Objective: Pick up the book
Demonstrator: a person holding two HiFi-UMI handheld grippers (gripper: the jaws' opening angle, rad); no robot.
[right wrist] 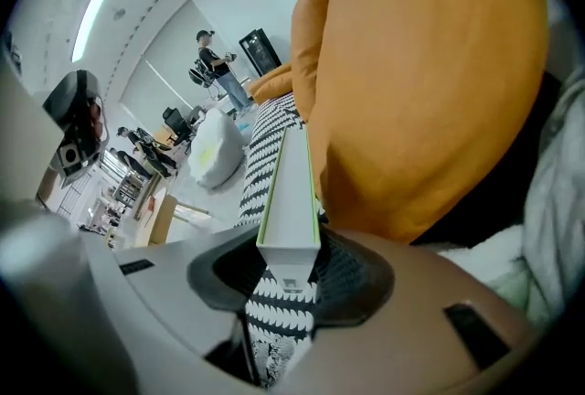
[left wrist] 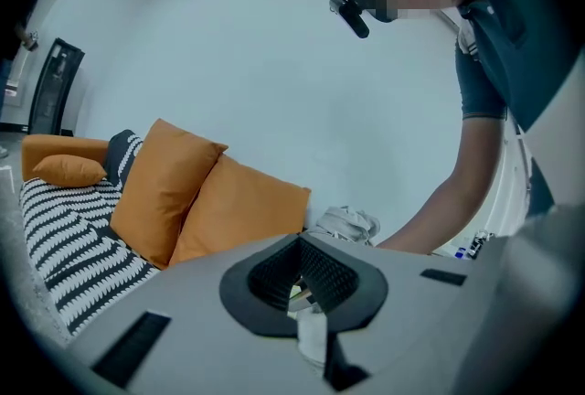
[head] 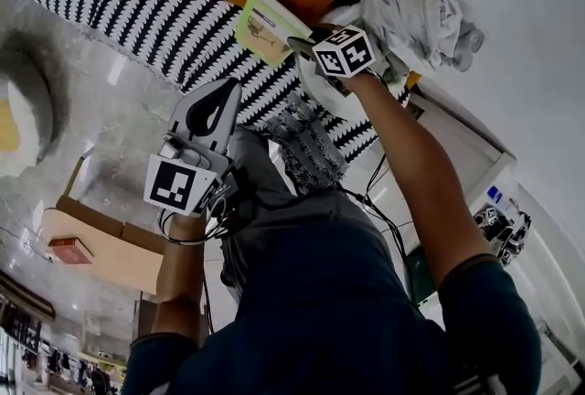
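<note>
Green-edged book (right wrist: 291, 192) sits clamped in your right gripper's (right wrist: 289, 261) jaws, just beside the orange cushion (right wrist: 430, 82); your left gripper's (left wrist: 303, 285) jaws are together, holding nothing.

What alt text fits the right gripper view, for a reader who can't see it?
The right gripper holds a thin book edge-on between its jaws, green covers either side of white pages. An orange cushion fills the right, and a black-and-white striped cover runs behind the book.
</note>
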